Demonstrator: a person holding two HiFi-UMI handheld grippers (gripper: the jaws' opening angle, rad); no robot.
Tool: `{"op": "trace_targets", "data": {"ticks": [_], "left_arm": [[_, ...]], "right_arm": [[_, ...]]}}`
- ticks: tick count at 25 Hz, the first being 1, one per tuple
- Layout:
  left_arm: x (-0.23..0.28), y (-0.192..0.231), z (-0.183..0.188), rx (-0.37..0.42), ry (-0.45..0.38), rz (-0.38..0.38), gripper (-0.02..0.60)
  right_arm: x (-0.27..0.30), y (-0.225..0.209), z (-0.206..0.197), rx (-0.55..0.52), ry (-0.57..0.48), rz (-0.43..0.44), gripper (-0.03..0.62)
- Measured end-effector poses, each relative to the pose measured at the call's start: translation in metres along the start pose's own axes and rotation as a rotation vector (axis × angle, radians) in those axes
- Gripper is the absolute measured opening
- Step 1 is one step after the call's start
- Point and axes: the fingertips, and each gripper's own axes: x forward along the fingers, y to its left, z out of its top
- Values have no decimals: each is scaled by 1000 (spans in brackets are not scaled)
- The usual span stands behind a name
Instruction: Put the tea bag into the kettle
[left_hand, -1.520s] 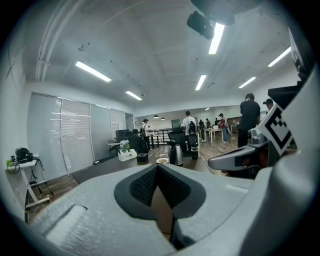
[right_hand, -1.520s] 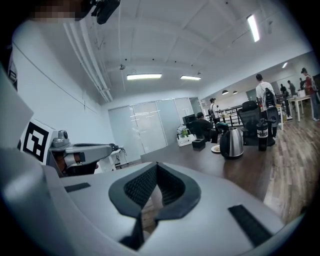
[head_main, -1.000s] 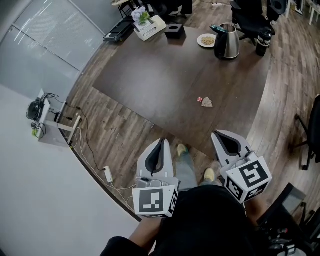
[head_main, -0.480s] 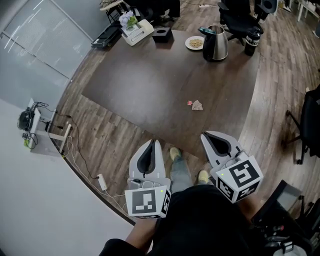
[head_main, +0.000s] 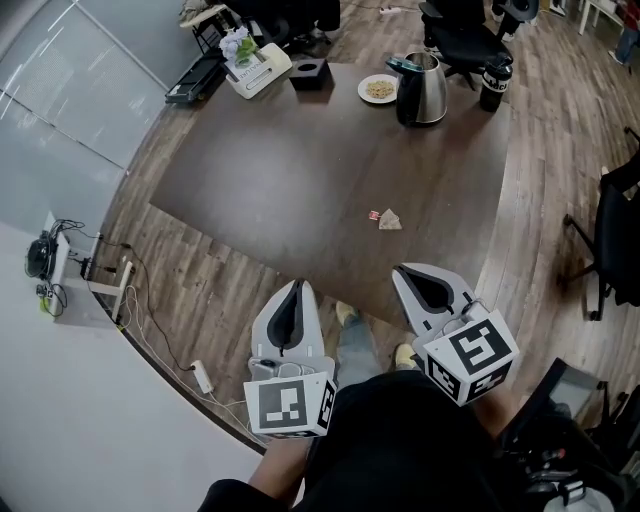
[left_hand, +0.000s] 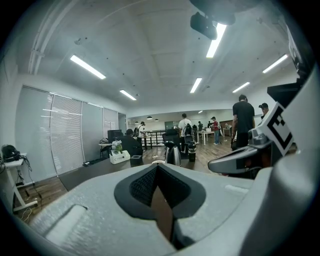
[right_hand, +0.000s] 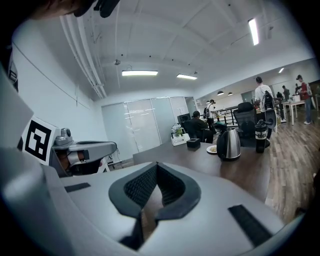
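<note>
A small tea bag with a red tag lies on the dark brown table, toward its near right part. The steel kettle with its lid raised stands at the table's far edge; it also shows as the kettle and the kettle in the gripper views. My left gripper and right gripper are held close to my body, short of the table's near edge and well apart from the tea bag. Both are shut with nothing between the jaws.
A plate of food, a black box, a white box with a plant and a dark bottle stand along the far edge. Office chairs sit behind the table. Cables and a power strip lie on the floor at left. People stand in the room's background.
The view has shifted forward: the table and tea bag sit nearer and slightly left in the head view. Both grippers stay shut and held at the same height before me.
</note>
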Motion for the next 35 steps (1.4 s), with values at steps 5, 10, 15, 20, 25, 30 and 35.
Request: {"op": "trace_targets", "data": {"ticks": [5,10,15,20,25,30,35], "left_arm": [[21,11,-1,-6,8,-23,3],[44,29,-1,-13,21,-41,3],[69,43,0,-21,30,-64,3],[91,54,1,-25,31,-94,3],[111,62,4,-30,40,-130,3],[130,68,5,-28,42,-169,3],[147,66,6,-26,47,-215,3]], "right_arm": [[19,-8,5,7,11,-20,6],[44,-15,11,15,25,-38,6],[66,-26,17,18,41,-64,6],[82,-37,19,14,55,-99,6],[94,-48,25,20,66,-144,6],[105,-55,29,27,71,-189,6],[111,-66,31,32,83,-237,6]]}}
